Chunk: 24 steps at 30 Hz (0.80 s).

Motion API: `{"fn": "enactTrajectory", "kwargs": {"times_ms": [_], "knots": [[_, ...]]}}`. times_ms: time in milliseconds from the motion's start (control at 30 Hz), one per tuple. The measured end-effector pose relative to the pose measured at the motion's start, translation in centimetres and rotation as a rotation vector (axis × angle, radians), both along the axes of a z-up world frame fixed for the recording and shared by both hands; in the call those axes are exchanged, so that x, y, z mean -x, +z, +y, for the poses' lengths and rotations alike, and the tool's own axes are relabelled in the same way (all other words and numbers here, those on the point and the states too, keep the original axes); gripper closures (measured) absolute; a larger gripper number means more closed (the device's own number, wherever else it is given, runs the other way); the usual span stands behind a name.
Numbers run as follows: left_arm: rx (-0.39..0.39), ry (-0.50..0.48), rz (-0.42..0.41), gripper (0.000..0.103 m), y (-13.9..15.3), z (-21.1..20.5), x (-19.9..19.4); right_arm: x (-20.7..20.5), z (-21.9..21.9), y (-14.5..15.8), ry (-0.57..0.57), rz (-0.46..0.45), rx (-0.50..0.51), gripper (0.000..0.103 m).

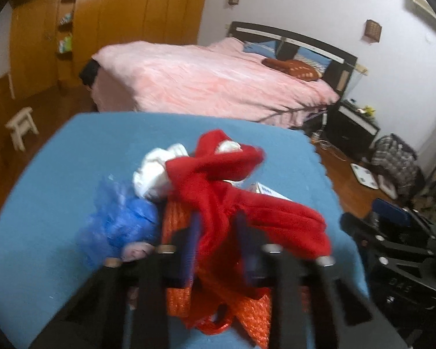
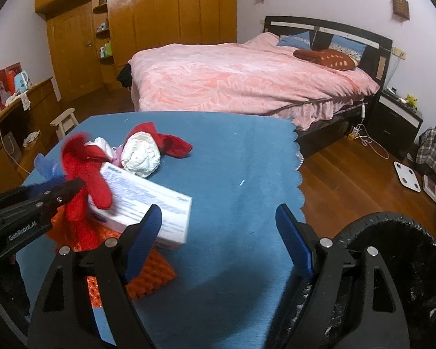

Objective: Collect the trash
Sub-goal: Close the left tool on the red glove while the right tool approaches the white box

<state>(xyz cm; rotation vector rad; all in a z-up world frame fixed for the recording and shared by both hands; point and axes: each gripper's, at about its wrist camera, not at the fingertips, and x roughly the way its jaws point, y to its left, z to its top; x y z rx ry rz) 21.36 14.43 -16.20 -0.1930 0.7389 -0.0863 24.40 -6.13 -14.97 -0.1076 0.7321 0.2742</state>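
A red cloth [image 1: 232, 200] lies sprawled over a heap of trash on the left part of the blue-covered counter [image 2: 232, 157], and the left gripper [image 1: 215, 232] has its fingers [image 1: 189, 241] clamped together on a fold of it; that view is blurred, but the red fabric plainly runs between the dark blue pads. Under and beside the cloth lie a sheet of orange bubble wrap [image 1: 177, 221], a crumpled blue plastic bag [image 1: 122, 218] to its left, and a wad of white paper [image 1: 154, 174] behind it. From the right wrist view, a white cardboard box [image 2: 148, 203] rests on the orange wrap with the red cloth draped over its left end, and a ball of white crumpled paper [image 2: 141, 154] sits just behind the box. The right gripper [image 2: 218, 232] hovers over bare counter to the right of the heap, its fingers [image 2: 293, 238] wide apart with nothing between them; the left finger stands in front of the box's near corner. A black-lined trash bin [image 2: 398, 261] stands at the counter's right edge, just beside that gripper. A bed [image 2: 247, 75] with a pink cover lies beyond the counter.
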Motion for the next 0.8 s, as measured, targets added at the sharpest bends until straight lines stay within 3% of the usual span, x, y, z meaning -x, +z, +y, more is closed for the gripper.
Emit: {"fn": "enactTrajectory", "kwargs": {"times_ms": [67, 467, 633, 800], "knots": [[-0.003, 0.002, -0.003, 0.097, -0.1, -0.1, 0.2, 0.1, 0.2, -0.1, 0.003, 0.001, 0.0, 0.023], [-0.017, 0.063, -0.04, 0.098, 1.2, 2.4, 3.1, 0.4, 1.1, -0.4, 0.016, 0.016, 0.008, 0.018], [-0.066, 0.128, -0.047, 0.098, 1.9, 4.4, 4.5, 0.5, 2.0, -0.7, 0.032, 0.034, -0.011, 0.016], [-0.123, 0.155, -0.015, 0.098, 0.7, 5.5, 4.7, 0.5, 3.8, -0.8, 0.07, 0.047, -0.026, 0.012]]}}
